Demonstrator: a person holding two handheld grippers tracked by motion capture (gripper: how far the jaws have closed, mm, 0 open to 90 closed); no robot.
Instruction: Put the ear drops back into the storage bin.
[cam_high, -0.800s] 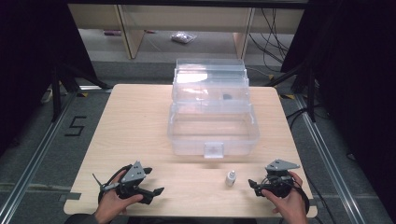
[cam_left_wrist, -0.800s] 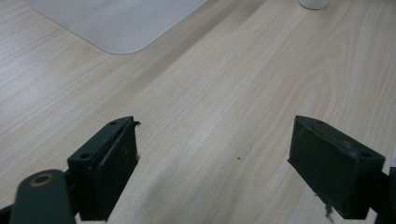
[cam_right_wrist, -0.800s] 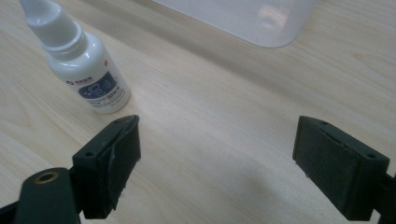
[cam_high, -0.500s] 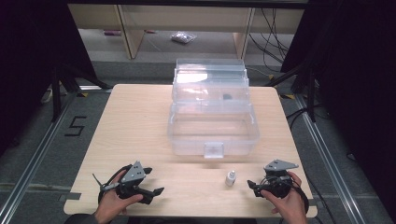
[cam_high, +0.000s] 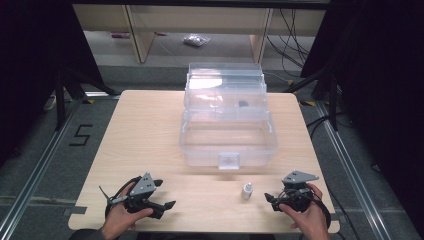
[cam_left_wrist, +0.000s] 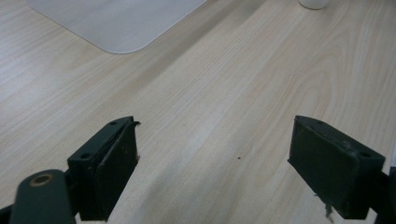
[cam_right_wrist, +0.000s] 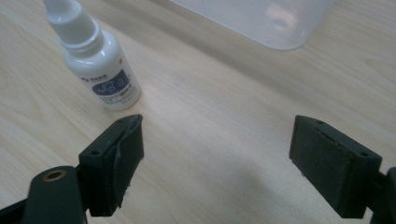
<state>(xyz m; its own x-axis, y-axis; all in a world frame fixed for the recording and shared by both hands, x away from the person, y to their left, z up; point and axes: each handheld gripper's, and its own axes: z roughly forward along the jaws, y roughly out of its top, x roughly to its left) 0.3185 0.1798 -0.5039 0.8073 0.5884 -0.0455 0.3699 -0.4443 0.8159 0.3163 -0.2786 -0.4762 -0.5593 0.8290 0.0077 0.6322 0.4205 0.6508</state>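
Observation:
A small white dropper bottle with a blue label stands upright on the wooden table, in front of a clear plastic storage box. My right gripper rests on the table just right of the bottle, jaws wide open and bare; the bottle stands just beyond its left jaw. My left gripper lies near the front left edge, also open with only bare wood between its jaws. The bottle's base peeks in at the top of the left gripper view.
The clear box has its lid raised at the back, with a small dark item in an upper tray. A latch tab sticks out at its front. Shelving and cables lie beyond the table's far edge.

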